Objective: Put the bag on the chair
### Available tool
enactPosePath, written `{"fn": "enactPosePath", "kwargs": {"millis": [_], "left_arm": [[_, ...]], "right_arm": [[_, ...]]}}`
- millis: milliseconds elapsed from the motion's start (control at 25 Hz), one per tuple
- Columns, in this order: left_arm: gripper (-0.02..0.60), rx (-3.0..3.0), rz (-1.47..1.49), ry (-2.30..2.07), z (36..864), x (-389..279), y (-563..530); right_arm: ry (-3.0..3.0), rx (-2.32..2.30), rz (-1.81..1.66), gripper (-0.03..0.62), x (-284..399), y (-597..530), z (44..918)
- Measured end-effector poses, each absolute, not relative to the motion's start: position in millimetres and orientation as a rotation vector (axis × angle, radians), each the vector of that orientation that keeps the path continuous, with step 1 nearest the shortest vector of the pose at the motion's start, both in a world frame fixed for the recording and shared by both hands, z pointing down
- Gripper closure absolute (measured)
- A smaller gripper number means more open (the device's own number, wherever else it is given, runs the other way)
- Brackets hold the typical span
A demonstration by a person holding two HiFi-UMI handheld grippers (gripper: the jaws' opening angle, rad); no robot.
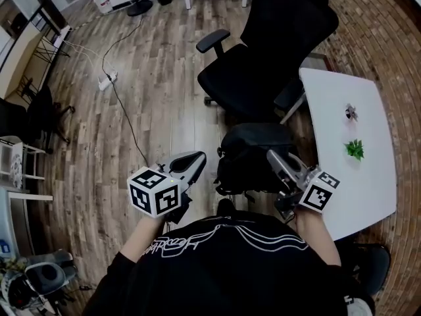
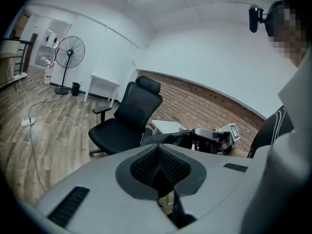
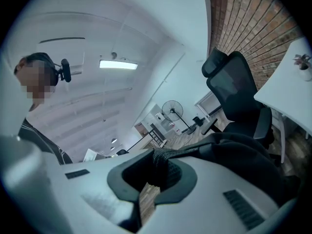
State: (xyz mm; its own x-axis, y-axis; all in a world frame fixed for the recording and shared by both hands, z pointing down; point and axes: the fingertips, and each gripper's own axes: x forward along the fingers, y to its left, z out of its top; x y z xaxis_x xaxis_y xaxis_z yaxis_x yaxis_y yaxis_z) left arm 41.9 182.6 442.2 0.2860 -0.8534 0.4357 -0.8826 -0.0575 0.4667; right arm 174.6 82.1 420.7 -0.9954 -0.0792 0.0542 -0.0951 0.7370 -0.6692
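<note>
**Clerk:** Begin with the largest items, each placed from the chair.

**Inspector:** The wooden floor (image 1: 151,110) runs under the chair (image 1: 253,78) and spreads out to its left in the head view. The table (image 1: 362,189), white-topped, stands just beside the chair on its right, with one corner close to an armrest. The chair itself is a black office type with a headrest.

**Clerk:** And the bag?

**Inspector:** The bag (image 1: 253,157), black, is not on the chair. It is just in front of the seat, on the person's side, between the two grippers. I cannot tell whether it clears the floor.

**Clerk:** Jaw condition, left side?

**Inspector:** The left gripper (image 1: 199,161) is at the edge of the bag farther from the table, in front of the chair. Its own view shows the pads pressed together, with a dark fold of the bag caught between them.

**Clerk:** Right side?

**Inspector:** The right gripper (image 1: 275,158) is at the table side of the bag, also in front of the chair. Its jaws are clamped tight on a black strap (image 3: 193,151), which runs from the pads to the body of the bag.

**Clerk:** Small items?

**Inspector:** A white power strip (image 1: 105,79) lies on the floor well apart from the chair, to its left, with a cable trailing from it. A small green plant (image 1: 355,150) stands on the table, right of the chair and nearer the person than the seat.
</note>
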Motion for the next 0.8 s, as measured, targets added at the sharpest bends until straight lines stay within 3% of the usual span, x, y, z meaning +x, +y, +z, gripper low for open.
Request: {"fn": "enactPosePath", "kwargs": {"millis": [800], "left_arm": [[0.548,1.917,0.081,-1.541,446.8,-50.1,42.3]], "right_arm": [[-2.940,0.144,1.119,0.592,44.1,-71.4,415.1]]}}
